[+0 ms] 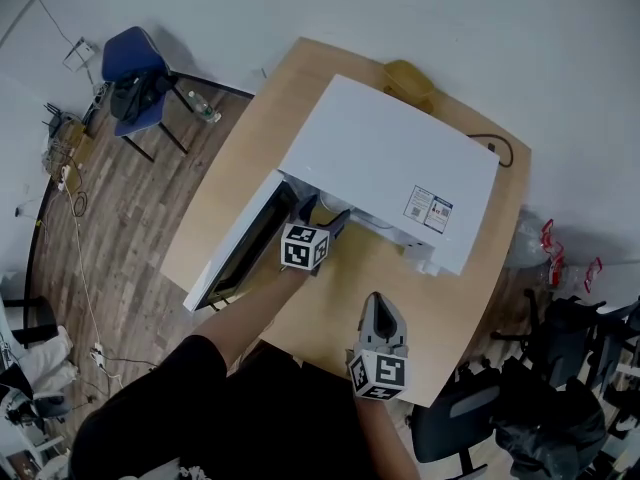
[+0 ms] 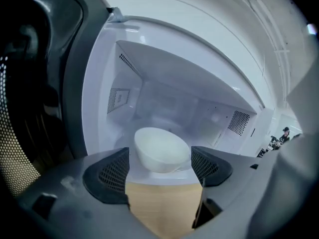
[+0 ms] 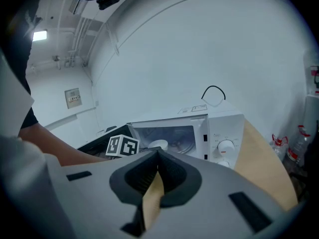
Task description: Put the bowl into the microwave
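White, round bowl (image 2: pixel 162 148) sits inside the microwave (image 2: pixel 199 78) — left gripper (image 2: pixel 160 166) released; right gripper (image 3: pixel 157 157) clenched, empty.

A pale wooden table (image 1: pixel 225 183) fills the centre. Plank floor (image 1: pixel 130 268) spreads toward 9 o'clock, with a blue chair (image 1: pixel 135 68) at 10 o'clock. A white wall (image 1: pixel 400 8) curves across 12 o'clock. Black office chairs (image 1: pixel 455 423) crowd 4 o'clock. In the right gripper view, a ceiling light (image 3: pixel 39 35) glows at 10 o'clock.

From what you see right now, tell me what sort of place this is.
Probably an office or lab workroom, not a kitchen: the microwave sits on a wooden table, a blue chair stands near the wall, and cables trail across the floor.
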`<state>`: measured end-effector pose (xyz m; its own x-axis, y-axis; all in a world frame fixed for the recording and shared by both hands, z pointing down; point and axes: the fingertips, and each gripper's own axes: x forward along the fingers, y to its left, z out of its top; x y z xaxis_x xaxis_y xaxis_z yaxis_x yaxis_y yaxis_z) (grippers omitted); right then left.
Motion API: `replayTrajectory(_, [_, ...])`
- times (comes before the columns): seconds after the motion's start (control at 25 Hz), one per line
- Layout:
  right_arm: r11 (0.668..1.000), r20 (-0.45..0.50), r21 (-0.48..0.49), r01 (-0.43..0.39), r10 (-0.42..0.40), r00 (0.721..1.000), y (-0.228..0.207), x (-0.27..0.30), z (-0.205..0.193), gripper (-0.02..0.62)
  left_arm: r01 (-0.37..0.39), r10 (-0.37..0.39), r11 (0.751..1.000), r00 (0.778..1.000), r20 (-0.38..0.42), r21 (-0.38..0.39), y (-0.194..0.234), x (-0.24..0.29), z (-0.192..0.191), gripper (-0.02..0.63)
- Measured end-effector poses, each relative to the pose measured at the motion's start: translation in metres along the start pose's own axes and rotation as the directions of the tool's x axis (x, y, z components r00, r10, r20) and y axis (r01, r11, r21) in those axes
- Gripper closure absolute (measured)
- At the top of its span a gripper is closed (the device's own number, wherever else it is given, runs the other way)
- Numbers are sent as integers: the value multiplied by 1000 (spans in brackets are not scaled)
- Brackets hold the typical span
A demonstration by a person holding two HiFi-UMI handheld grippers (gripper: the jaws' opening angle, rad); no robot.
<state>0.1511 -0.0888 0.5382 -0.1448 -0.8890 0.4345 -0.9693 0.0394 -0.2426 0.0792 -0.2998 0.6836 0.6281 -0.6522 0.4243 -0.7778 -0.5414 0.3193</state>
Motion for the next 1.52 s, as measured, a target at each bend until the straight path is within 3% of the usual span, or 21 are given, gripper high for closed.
replayTrajectory(0.2, [1000, -8, 9, -5, 5, 1000, 3, -1, -2, 535, 0, 1, 1000, 1000, -31, 8, 1, 8, -3, 249])
replayTrajectory(0.52, [999, 9, 10, 51, -51, 999, -32, -3, 15, 535, -7, 8, 1000, 999, -51, 16, -9, 23, 1, 249])
replayTrajectory(0.88, [997, -13, 18, 69, -69, 998, -52, -6, 5, 535, -2, 3, 1000, 999, -46, 25, -21, 49, 7, 249])
replayTrajectory(1.52, [997, 8, -37, 70, -70, 998, -66, 0, 21, 534, 7, -7, 1000, 1000, -19, -2, -34, 61, 12, 249])
